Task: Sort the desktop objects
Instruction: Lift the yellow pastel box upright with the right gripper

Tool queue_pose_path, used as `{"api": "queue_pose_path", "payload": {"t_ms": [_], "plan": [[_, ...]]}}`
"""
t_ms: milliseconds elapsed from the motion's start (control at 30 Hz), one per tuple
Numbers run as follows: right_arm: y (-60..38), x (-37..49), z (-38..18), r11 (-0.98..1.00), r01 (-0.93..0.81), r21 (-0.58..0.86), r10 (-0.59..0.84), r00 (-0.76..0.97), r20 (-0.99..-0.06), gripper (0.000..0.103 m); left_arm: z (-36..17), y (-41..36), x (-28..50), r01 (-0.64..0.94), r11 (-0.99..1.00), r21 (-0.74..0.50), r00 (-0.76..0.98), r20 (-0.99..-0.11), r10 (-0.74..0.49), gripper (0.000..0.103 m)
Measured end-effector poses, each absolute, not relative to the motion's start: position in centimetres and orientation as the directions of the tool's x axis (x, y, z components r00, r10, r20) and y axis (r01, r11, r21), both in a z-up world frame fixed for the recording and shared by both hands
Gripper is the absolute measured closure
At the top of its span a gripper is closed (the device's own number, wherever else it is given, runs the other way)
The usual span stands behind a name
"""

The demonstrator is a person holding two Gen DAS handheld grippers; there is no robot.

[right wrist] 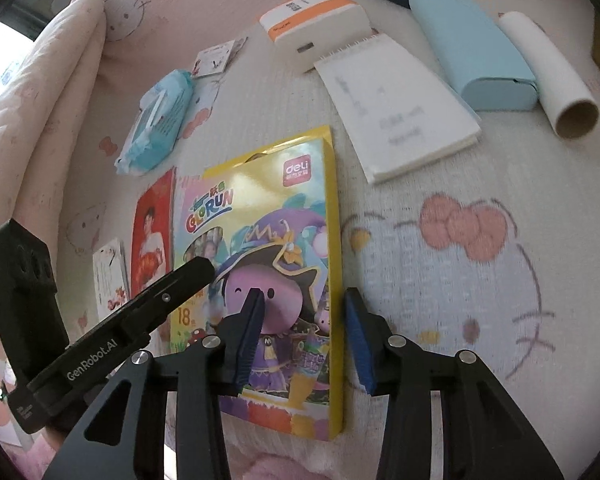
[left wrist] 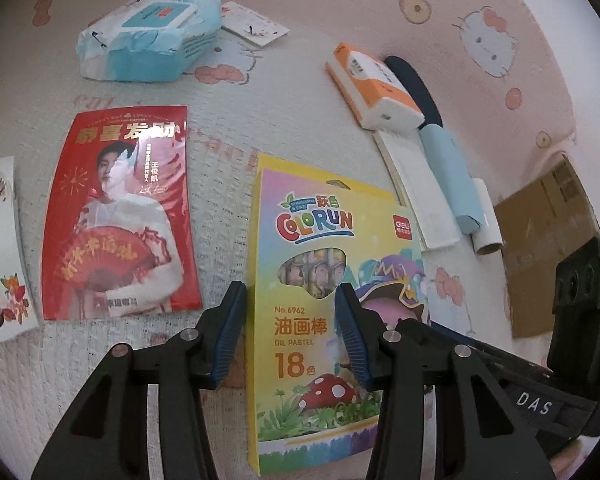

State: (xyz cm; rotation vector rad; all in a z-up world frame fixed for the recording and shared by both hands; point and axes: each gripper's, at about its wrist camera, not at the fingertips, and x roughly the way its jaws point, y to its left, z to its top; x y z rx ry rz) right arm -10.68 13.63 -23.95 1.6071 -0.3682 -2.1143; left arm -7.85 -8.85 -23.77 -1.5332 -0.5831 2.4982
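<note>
Between both parted claws, left claw (left wrist: 290, 334) and right claw (right wrist: 302, 338), neither gripping, the oil pastel box (left wrist: 332, 312) lies flat, long axis pointing away, crayons visible through its window.

Home, likely a bedroom. The surface is a bed (right wrist: 440, 280) with a cartoon-cat quilted sheet, and a matching pink quilt (right wrist: 40, 92) is bunched left of the pastel box (right wrist: 284, 248). Household clutter around the box: wet wipes (left wrist: 148, 36) behind it, lint roll (right wrist: 548, 76) and notepad (right wrist: 400, 108) to its right. Cardboard box (left wrist: 548, 248) beyond the bed edge.
</note>
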Motion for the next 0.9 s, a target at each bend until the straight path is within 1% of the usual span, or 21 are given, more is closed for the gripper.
{"api": "queue_pose_path", "payload": {"t_ms": [133,233,300,400,533,667,800,900], "plan": [[14.2,-10.9,-24.2,-0.845,0.184,0.502,-0.533,-0.21,-0.82,0.065,-23.6,-8.7,-8.0,0.058,-0.919,-0.391,-0.456,-0.829,0.324,0.052],[14.3,-11.0,-24.3,-0.84,0.18,0.511,-0.541,-0.217,-0.812,0.065,-23.6,-8.2,-8.3,0.059,-0.923,-0.381,-0.445,-0.837,0.317,0.047],[14.1,-11.3,-24.4,-0.841,0.183,0.509,-0.54,-0.22,-0.813,0.065,-23.6,-7.5,-8.7,0.057,-0.933,-0.356,-0.431,-0.851,0.299,0.04],[14.1,-11.9,-24.6,-0.834,0.176,0.522,-0.55,-0.217,-0.806,0.064,-23.6,-7.0,-9.3,0.057,-0.941,-0.334,-0.421,-0.862,0.281,0.038],[14.8,-12.3,-25.4,-0.8,0.132,0.585,-0.599,-0.232,-0.766,0.065,-23.7,-7.2,-9.9,0.074,-0.933,-0.352,-0.42,-0.86,0.291,0.038],[14.8,-12.3,-25.4,-0.798,0.126,0.589,-0.601,-0.243,-0.762,0.065,-23.7,-7.3,-10.0,0.095,-0.928,-0.36,-0.424,-0.858,0.29,0.038],[14.6,-12.0,-25.2,-0.805,0.112,0.582,-0.59,-0.255,-0.767,0.064,-23.5,-7.6,-10.0,0.121,-0.921,-0.371,-0.428,-0.857,0.289,0.045],[14.1,-11.9,-24.8,-0.829,0.12,0.547,-0.557,-0.27,-0.785,0.064,-22.9,-7.6,-9.7,0.124,-0.915,-0.384,-0.441,-0.847,0.296,0.048]]}}
